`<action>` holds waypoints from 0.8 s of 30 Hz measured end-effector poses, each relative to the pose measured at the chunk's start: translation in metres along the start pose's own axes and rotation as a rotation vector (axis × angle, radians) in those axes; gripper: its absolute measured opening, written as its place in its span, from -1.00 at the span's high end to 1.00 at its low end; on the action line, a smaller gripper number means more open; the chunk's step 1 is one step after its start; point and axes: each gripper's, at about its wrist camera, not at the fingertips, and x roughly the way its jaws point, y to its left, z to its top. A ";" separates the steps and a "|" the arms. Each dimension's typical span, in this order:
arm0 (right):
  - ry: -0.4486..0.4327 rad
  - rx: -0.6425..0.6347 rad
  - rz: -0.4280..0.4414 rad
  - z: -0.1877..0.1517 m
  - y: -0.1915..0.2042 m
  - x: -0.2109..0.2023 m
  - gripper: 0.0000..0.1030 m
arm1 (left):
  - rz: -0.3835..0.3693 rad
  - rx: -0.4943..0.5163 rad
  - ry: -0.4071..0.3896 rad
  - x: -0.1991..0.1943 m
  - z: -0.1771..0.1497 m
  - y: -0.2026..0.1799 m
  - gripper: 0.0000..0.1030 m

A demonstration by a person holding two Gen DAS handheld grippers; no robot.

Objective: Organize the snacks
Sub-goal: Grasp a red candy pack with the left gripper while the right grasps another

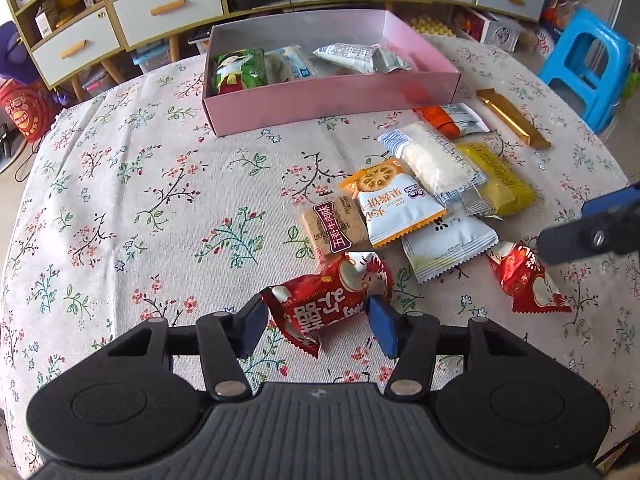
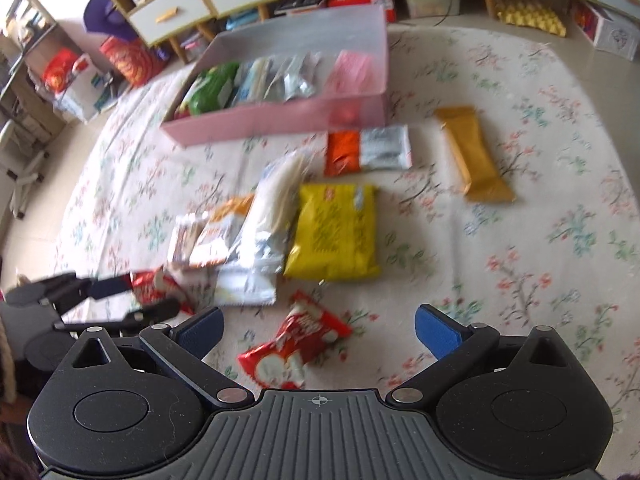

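Observation:
A red snack packet lies on the flowered tablecloth, and my left gripper is shut on it, one blue pad against each side. A second red packet lies between the wide-open fingers of my right gripper, which hovers over it without touching. The right gripper's fingers also show at the right edge of the left wrist view. At the back stands the pink box, which holds a green packet and some pale ones.
A pile of loose snacks lies in front of the box: a biscuit pack, an orange-white packet, a yellow pack, an orange-silver pack and a gold bar. A blue stool and drawer cabinets stand beyond the table.

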 end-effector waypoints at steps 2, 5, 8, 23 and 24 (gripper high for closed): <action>0.018 -0.010 0.007 -0.005 0.007 0.005 -0.91 | -0.001 0.008 -0.002 -0.001 0.000 -0.001 0.10; 0.037 -0.019 -0.009 -0.010 0.014 0.013 -0.78 | 0.000 0.012 -0.003 -0.001 0.000 -0.002 0.12; 0.048 -0.022 -0.034 -0.014 0.018 0.021 -0.48 | -0.002 0.003 -0.005 -0.001 0.003 -0.001 0.15; 0.034 -0.011 -0.027 -0.014 0.017 0.019 0.42 | -0.059 -0.032 -0.066 -0.018 0.011 0.007 0.19; 0.027 -0.013 -0.023 -0.013 0.018 0.017 0.44 | -0.063 -0.037 -0.070 -0.019 0.011 0.008 0.19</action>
